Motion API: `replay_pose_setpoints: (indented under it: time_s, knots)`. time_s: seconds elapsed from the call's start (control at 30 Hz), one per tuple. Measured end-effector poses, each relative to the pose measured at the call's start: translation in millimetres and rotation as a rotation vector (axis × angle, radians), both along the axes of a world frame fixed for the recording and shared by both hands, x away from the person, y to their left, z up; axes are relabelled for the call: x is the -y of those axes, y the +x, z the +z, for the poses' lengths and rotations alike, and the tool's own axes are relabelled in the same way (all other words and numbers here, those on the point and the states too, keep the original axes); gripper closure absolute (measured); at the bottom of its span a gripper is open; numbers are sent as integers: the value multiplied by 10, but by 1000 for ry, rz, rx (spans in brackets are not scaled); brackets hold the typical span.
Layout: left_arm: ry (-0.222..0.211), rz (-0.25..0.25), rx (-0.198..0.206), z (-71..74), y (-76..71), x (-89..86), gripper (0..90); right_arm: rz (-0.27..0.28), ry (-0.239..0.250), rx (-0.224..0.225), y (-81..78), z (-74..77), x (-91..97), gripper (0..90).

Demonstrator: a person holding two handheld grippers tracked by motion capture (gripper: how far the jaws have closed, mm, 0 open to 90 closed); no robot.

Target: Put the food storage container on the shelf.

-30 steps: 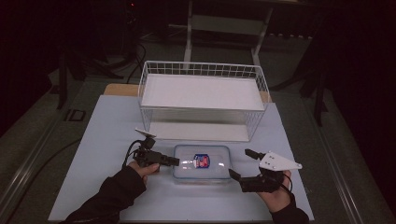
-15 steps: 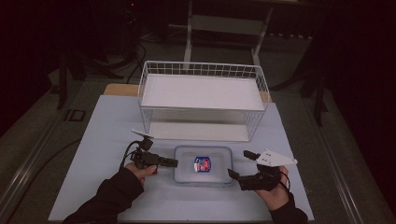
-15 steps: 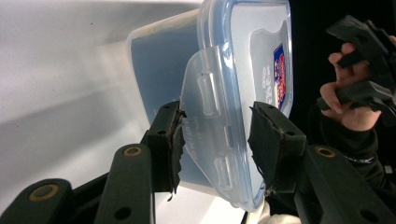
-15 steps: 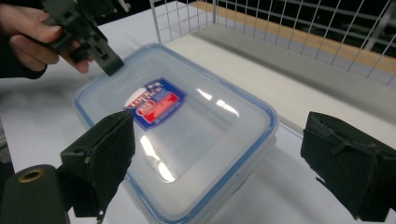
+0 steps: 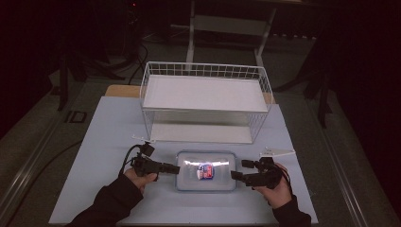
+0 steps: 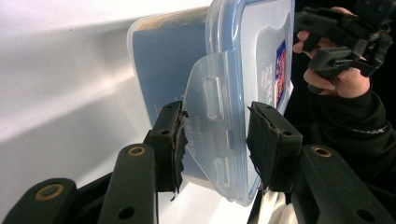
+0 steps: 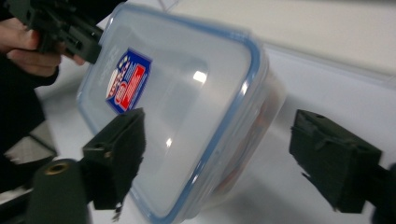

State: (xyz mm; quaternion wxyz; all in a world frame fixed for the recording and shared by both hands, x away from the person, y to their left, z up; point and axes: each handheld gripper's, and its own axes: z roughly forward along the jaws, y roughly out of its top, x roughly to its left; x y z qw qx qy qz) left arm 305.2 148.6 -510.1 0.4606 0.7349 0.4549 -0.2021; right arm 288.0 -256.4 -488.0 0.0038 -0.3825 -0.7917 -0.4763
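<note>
Dark floor and cables surround a pale table (image 5: 94,142); on it, from the high view, a white wire basket (image 5: 204,101) stands at the far side and a clear lidded container (image 5: 206,170) with a blue rim lies near the person's edge, between the two hands; the left gripper (image 5: 175,168) reaches its left end and the right gripper (image 5: 235,175) its right end. From the left gripper view, that gripper (image 6: 215,137) has its jaws spread on either side of the container's side latch flap (image 6: 210,126), neither pad clearly pressing it; the other hand (image 6: 336,70) shows beyond. From the right gripper view, the right gripper (image 7: 219,158) stands released, jaws wide apart around the container's near end; the lid's red-and-blue label (image 7: 128,86) faces up.
</note>
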Motion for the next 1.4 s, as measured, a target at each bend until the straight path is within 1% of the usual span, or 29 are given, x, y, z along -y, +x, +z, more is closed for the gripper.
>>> replay_pose_setpoints:
  time_s: [0.03,0.07,0.1,0.17,0.23,0.33,0.43,0.53,0.6,0.67,0.73,0.9,0.93,1.07,1.17,1.2,1.27,1.33,1.4]
  knots:
    - [0,0,0,0,0,0,568,0,0,0,0,0,0,191]
    - [4,-3,8,5,-10,2,568,1,2,-13,10,-13,3,204]
    - [6,-6,12,7,-14,3,569,9,12,-47,27,-38,5,232]
    - [4,-8,14,6,-23,1,571,8,19,-70,44,-55,9,261]
    - [6,-12,24,9,-35,3,571,13,32,-96,61,-70,15,305]
    - [5,-16,27,9,-48,2,573,25,47,-137,82,-96,13,367]
    - [7,-18,29,12,-59,4,575,39,51,-165,93,-124,1,437]
    - [10,-17,36,18,-74,8,575,45,54,-180,94,-128,-4,456]
    - [13,-17,45,24,-87,13,576,38,59,-191,95,-121,11,478]
    - [17,-13,49,39,-104,21,576,40,55,-192,81,-112,15,485]
    - [22,-4,62,60,-124,36,575,35,47,-191,59,-97,12,490]
    - [37,6,94,129,-160,74,574,25,54,-204,39,-86,39,500]
    - [40,8,109,145,-166,77,574,26,52,-201,38,-81,39,500]
    - [37,18,143,206,-165,71,574,28,48,-176,47,-18,34,501]
    - [27,29,162,244,-157,68,573,26,54,-155,73,43,33,504]
    - [27,29,162,244,-157,68,573,26,56,-151,85,61,35,508]
    - [23,37,179,271,-136,55,570,27,75,-151,114,95,45,521]
    - [23,39,190,296,-122,47,571,28,64,-139,135,127,37,521]
    - [28,44,193,312,-106,37,570,30,71,-142,161,131,30,522]
